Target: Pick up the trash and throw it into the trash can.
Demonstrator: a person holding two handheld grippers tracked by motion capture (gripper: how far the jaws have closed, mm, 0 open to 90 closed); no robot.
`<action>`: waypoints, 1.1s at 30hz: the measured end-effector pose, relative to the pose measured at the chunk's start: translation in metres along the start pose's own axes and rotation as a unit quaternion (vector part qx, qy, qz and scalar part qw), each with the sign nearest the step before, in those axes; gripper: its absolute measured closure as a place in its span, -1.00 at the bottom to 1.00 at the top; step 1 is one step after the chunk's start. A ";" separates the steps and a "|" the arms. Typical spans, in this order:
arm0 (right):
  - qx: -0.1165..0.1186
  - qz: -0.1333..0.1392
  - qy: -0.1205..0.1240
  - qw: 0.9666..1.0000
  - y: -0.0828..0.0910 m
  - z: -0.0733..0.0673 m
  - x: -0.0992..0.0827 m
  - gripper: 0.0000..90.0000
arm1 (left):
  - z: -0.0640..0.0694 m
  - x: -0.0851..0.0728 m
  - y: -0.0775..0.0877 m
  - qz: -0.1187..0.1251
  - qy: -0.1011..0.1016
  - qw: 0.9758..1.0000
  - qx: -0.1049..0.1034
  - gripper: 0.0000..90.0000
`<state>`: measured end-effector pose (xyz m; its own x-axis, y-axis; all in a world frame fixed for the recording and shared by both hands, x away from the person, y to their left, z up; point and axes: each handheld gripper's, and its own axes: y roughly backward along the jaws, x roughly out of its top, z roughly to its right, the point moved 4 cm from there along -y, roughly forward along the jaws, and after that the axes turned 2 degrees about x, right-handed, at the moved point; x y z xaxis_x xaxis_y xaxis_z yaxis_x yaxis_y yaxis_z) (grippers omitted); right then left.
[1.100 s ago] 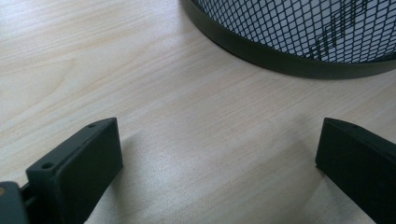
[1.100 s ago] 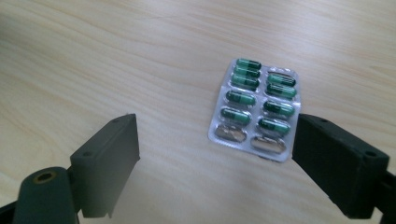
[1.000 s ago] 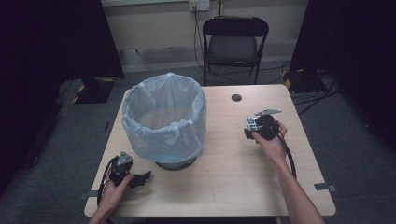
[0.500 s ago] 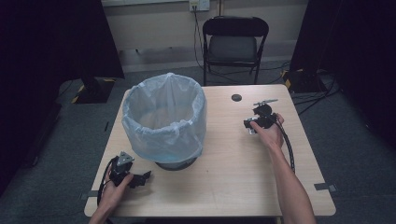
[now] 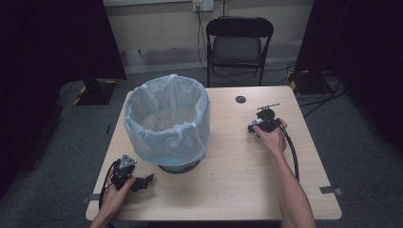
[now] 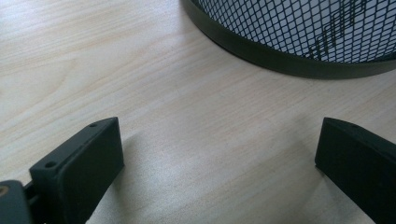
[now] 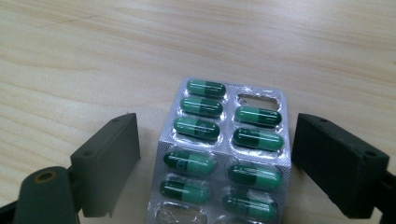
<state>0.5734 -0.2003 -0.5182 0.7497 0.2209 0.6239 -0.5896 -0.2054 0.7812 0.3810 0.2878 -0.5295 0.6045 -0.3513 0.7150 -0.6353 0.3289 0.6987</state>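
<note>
1. At the near left of the wooden table [image 5: 228, 190], the person's left hand [image 5: 114, 192] holds the left gripper [image 5: 142, 182], which rests low on the tabletop and points toward the base of the bin.
2. In the left gripper view, its two black jaws stand wide apart with bare wood between them; they hold nothing.
3. Just ahead of those jaws stands a black mesh wastebasket [image 6: 299, 37], its solid dark bottom ring resting on the table.
4. From the high view, the wastebasket [image 5: 178, 166] sits left of the table's middle, lined with a pale blue plastic bag [image 5: 166, 118] whose edge is folded down over the rim and covers most of the outside.
5. A small dark round disc [image 5: 240, 99] lies on the table toward the far edge, well apart from the bin and from both grippers.
6. On the right half of the table, the right hand [image 5: 272, 137] holds the right gripper [image 5: 260, 124], aimed toward the middle of the table.
7. In the right gripper view, its jaws are open wide, one on each side of a silver blister pack [image 7: 224, 154] of green capsules that lies flat on the wood; neither jaw touches the pack.
8. One pocket at the pack's far right corner is torn open and empty.
9. Beyond the table stands a black folding chair [image 5: 237, 45] by the wall.
</note>
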 end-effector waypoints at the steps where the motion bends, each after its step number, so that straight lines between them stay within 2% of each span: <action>1: 0.001 0.001 0.000 1.000 0.000 0.000 0.000 -0.62 | 0.000 0.000 0.000 0.000 0.000 1.000 0.000 -0.99; 3: 0.002 0.001 -0.002 1.000 0.001 -0.001 0.000 -0.61 | 0.000 0.000 0.000 0.000 0.000 1.000 0.000 -0.99; 5: -0.001 0.002 -0.006 1.000 0.002 0.000 0.000 -0.51 | 0.000 0.000 0.000 -0.001 0.000 1.000 0.000 -0.99; 6: -0.005 0.004 -0.008 1.000 0.003 0.001 0.000 -0.39 | 0.000 0.000 0.000 0.000 0.000 1.000 0.000 -0.99; 7: -0.005 0.004 -0.008 1.000 0.003 0.001 0.000 -0.39 | 0.000 0.000 0.000 0.000 0.000 1.000 0.000 -0.99; 8: -0.006 0.002 -0.012 1.000 0.004 0.001 0.001 -0.27 | 0.000 0.000 0.000 0.000 0.000 1.000 0.000 -0.99; 16: -0.004 -0.005 -0.007 1.000 0.006 -0.001 0.000 -0.25 | 0.000 0.000 0.000 0.000 0.000 1.000 0.000 -0.99; 17: 0.006 -0.004 -0.013 1.000 0.008 -0.001 0.001 -0.25 | 0.000 0.000 0.000 0.000 0.001 1.000 0.000 -0.99; 19: 0.007 -0.001 -0.012 1.000 0.010 -0.001 0.001 -0.25 | 0.000 0.000 0.000 0.000 0.001 1.000 0.000 -0.99; 24: 0.019 0.014 -0.009 1.000 0.024 -0.003 0.005 -0.25 | 0.000 0.000 0.000 0.001 0.001 1.000 0.000 -0.99; 29: 0.029 0.026 -0.009 0.999 0.032 -0.007 0.004 -0.25 | 0.000 0.000 0.000 0.001 0.001 1.000 0.000 -0.99; 31: 0.036 0.044 -0.007 0.998 0.038 -0.011 0.002 -0.25 | 0.000 0.000 0.000 0.001 0.001 1.000 0.000 -0.99; 33: 0.039 0.047 -0.004 0.998 0.040 -0.013 0.001 -0.25 | 0.000 0.000 0.000 0.001 0.001 1.000 0.000 -0.99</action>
<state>0.5466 -0.1963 -0.4860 0.6944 0.1897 0.6942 -0.6330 -0.2979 0.7146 0.3809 0.2877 -0.5295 0.6049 -0.3488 0.7158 -0.6360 0.3293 0.6979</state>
